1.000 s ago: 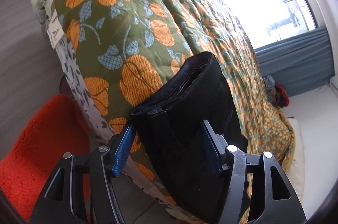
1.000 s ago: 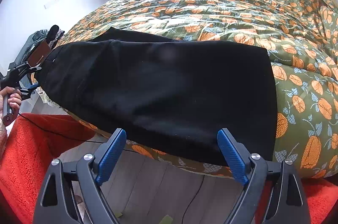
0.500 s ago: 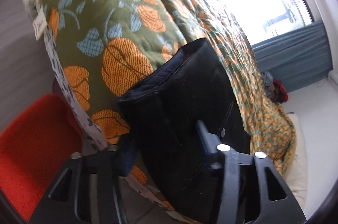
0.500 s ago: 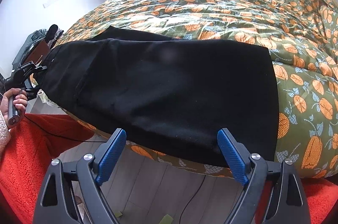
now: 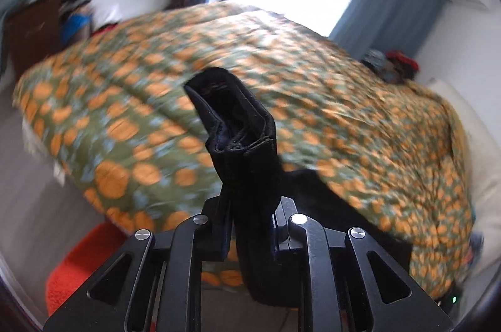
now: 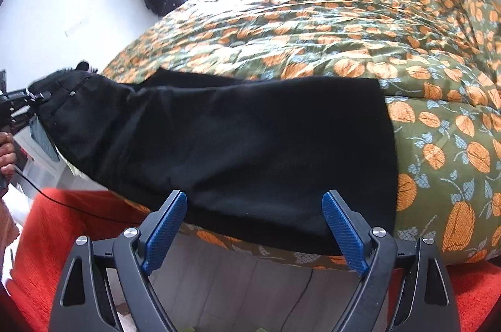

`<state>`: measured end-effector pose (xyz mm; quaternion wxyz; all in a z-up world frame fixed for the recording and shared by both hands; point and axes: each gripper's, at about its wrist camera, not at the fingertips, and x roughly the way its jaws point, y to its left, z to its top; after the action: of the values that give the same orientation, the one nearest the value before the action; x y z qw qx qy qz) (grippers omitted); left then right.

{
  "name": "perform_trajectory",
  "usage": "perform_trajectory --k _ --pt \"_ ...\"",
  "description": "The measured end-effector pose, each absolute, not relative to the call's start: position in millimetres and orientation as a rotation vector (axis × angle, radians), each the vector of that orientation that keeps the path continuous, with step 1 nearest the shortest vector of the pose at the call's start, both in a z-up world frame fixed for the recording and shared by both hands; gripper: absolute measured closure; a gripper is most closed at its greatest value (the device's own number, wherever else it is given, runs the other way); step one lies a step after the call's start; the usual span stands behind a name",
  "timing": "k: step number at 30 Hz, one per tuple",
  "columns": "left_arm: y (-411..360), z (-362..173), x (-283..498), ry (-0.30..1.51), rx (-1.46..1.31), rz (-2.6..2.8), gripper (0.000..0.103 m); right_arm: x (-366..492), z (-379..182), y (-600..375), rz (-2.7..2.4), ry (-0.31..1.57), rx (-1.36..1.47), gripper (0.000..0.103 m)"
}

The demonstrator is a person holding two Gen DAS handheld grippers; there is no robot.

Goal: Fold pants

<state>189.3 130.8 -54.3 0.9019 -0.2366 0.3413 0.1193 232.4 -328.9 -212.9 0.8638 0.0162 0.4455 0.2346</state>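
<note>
Left claw clamped on the waistband, right claw gaping wide.

The left gripper (image 5: 250,225) pinches the bunched waist end of the black pants (image 6: 250,150), cloth standing up straight ahead of its fingers over the blurred orange-leaf quilt (image 6: 391,28). The right gripper (image 6: 255,225) hangs spread apart, empty, the pants' leg edge lying just beyond its blue pads (image 6: 343,235), with red rug (image 6: 72,213) below to its left.

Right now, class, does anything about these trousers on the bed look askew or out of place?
Yes. The black pants lie flat only partly: their near edge overhangs the bed side, and the waistband end is lifted, bunched in the shut left gripper. The right gripper hangs open, holding nothing.
</note>
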Motion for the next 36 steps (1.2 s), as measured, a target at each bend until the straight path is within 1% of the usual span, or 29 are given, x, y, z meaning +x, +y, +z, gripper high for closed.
perform_trajectory --k 3,5,7,8,9,10,11,13,14,16,18,19,20,23,24,25,26,27,28,29,32,36 --pt "56.1 -26.5 209.3 0.7 -0.351 0.087 0.086 235.1 -205.4 -342.4 0.464 0.908 0.09 0.015" --pt "4.9 -24.4 223.8 0.718 -0.27 -0.016 0.086 236.9 -197.9 -354.9 0.433 0.878 0.133 0.015" --pt "-49.8 -35.4 235.7 0.749 -0.177 -0.115 0.085 237.7 -189.8 -369.8 0.392 0.84 0.171 0.015" --pt "-83.8 -50.8 244.9 0.79 -0.128 -0.177 0.079 236.7 -187.2 -376.2 0.375 0.828 0.186 0.015" --pt "-102.0 -62.0 248.9 0.825 -0.107 -0.214 0.075 235.9 -185.0 -383.9 0.354 0.815 0.204 0.015" --pt "-126.6 -81.1 257.1 0.887 -0.083 -0.274 0.064 235.0 -184.0 -391.8 0.333 0.808 0.224 0.015" --pt "-147.4 -103.1 263.0 0.958 -0.074 -0.325 0.059 235.0 -183.9 -397.0 0.32 0.807 0.238 0.015" --pt "-164.2 -136.2 269.6 1.09 -0.125 -0.379 0.059 235.3 -187.4 -412.8 0.289 0.818 0.291 0.015" --pt "-161.3 -143.3 268.7 1.123 -0.19 -0.385 0.06 235.9 -188.8 -419.3 0.282 0.823 0.318 0.015" --pt "-138.9 -136.2 260.7 1.103 -0.31 -0.4 0.059 235.0 -189.2 -433.6 0.28 0.821 0.382 0.015" --pt "-115.0 -121.4 253.9 1.054 -0.319 -0.364 0.05 235.4 -185.9 -445.1 0.299 0.809 0.449 0.015" --pt "-97.9 -113.1 253.5 1.018 -0.308 -0.326 0.043 238.1 -183.8 -448.4 0.31 0.811 0.476 0.015" --pt "-76.0 -104.9 249.2 0.971 -0.291 -0.266 0.04 244.0 -181.4 -447.9 0.339 0.817 0.505 0.015" --pt "-37.2 -113.3 243.8 0.958 -0.283 -0.153 0.041 270.4 -182.4 -430.3 0.517 0.887 0.595 0.015" --pt "-29.4 -119.0 244.4 0.965 -0.291 -0.135 0.041 286.1 -188.4 -418.3 0.612 0.955 0.625 0.015" --pt "-22.9 -127.2 245.6 0.974 -0.299 -0.121 0.042 303.3 -198.5 -402.9 0.699 1.047 0.648 0.018" --pt "-18.5 -137.5 246.1 0.99 -0.294 -0.114 0.044 312.3 -204.9 -393.7 0.729 1.091 0.651 0.018" --pt "-19.7 -148.4 249.4 1.013 -0.279 -0.111 0.046 322.6 -211.9 -383.9 0.753 1.139 0.635 0.019" --pt "-19.3 -157.2 250.9 1.037 -0.266 -0.119 0.05 334.8 -220.7 -371.4 0.772 1.198 0.585 0.023" --pt "-24.9 -168.4 252.7 1.061 -0.251 -0.129 0.051 341.2 -225.8 -363.8 0.763 1.23 0.536 0.025" --pt "-36.7 -183.2 250.9 1.07 -0.192 -0.128 0.051 358.9 -241.8 -341.2 0.806 1.338 0.459 0.028" --pt "-34.8 -188.6 251.9 1.06 -0.216 -0.136 0.049 372.6 -246.0 -323.0 0.829 1.385 0.46 0.028"
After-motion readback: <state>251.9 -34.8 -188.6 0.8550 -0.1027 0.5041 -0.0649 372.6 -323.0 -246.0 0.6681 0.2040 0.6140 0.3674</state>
